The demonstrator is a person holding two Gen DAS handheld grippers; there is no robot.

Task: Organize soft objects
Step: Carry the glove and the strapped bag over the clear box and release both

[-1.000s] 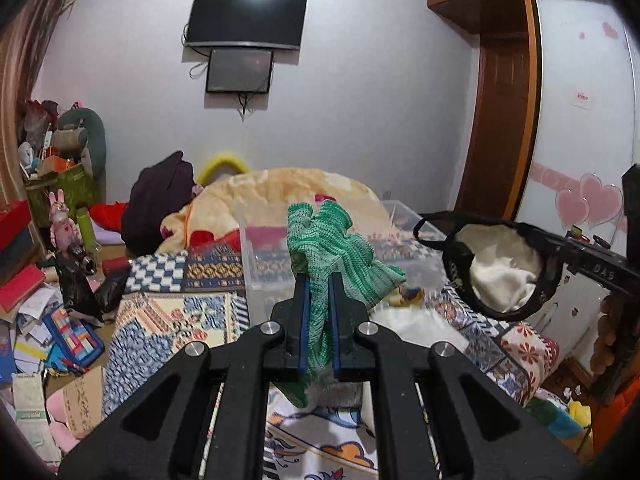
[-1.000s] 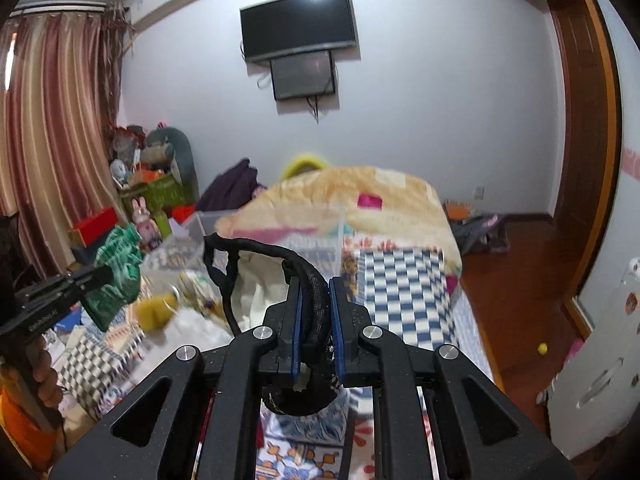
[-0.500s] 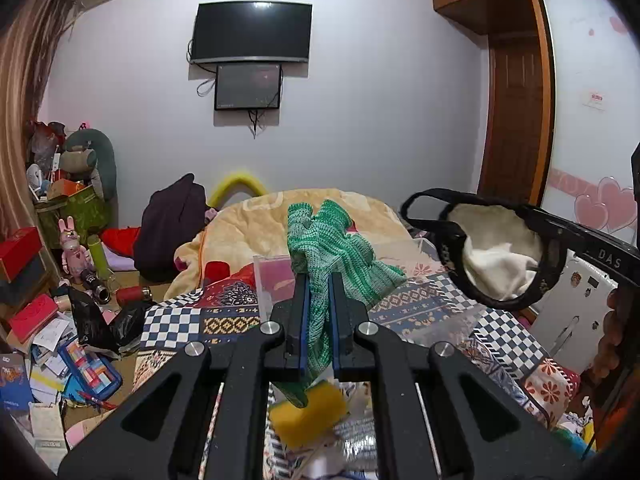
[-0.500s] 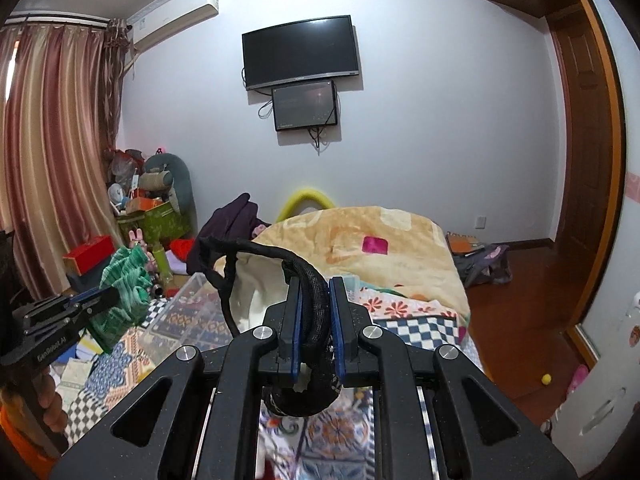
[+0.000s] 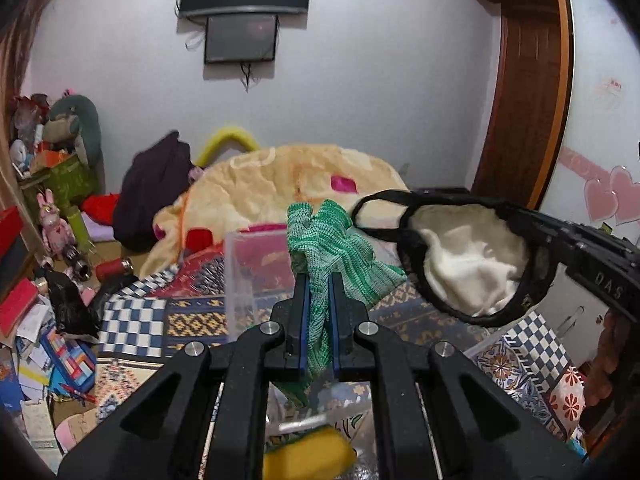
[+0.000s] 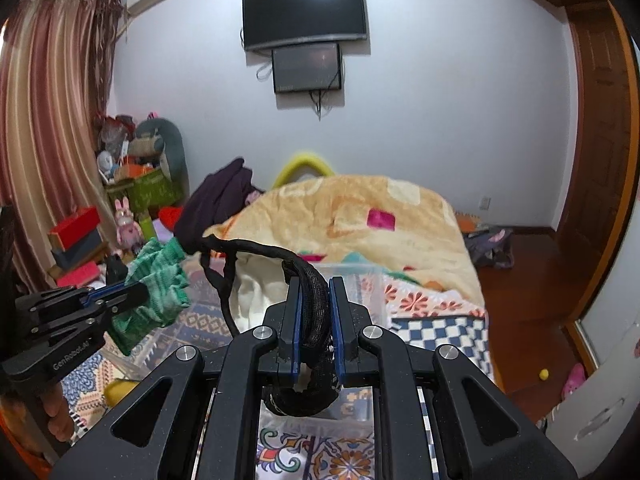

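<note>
My left gripper (image 5: 318, 280) is shut on a green knitted glove (image 5: 332, 248) and holds it in the air above the bed; it also shows at the left of the right wrist view (image 6: 156, 280). My right gripper (image 6: 314, 284) is shut on the rim of a black pouch with a white fleece lining (image 6: 256, 288). In the left wrist view the pouch (image 5: 464, 264) hangs open at the right, beside the glove. A clear plastic bin (image 5: 256, 264) stands on the patterned bedspread under both grippers. A yellow sponge (image 5: 308, 456) lies low between my left fingers.
A peach quilt (image 6: 360, 216) is heaped at the far end of the bed. A dark garment (image 5: 152, 192) lies at its left. Toys, boxes and papers (image 5: 44, 320) clutter the floor at the left. A wooden door (image 6: 596, 160) and bare floor are at the right.
Both grippers have dipped a little, so the bed and the clear bin sit higher and nearer in view. The glove and the pouch stay gripped side by side.
</note>
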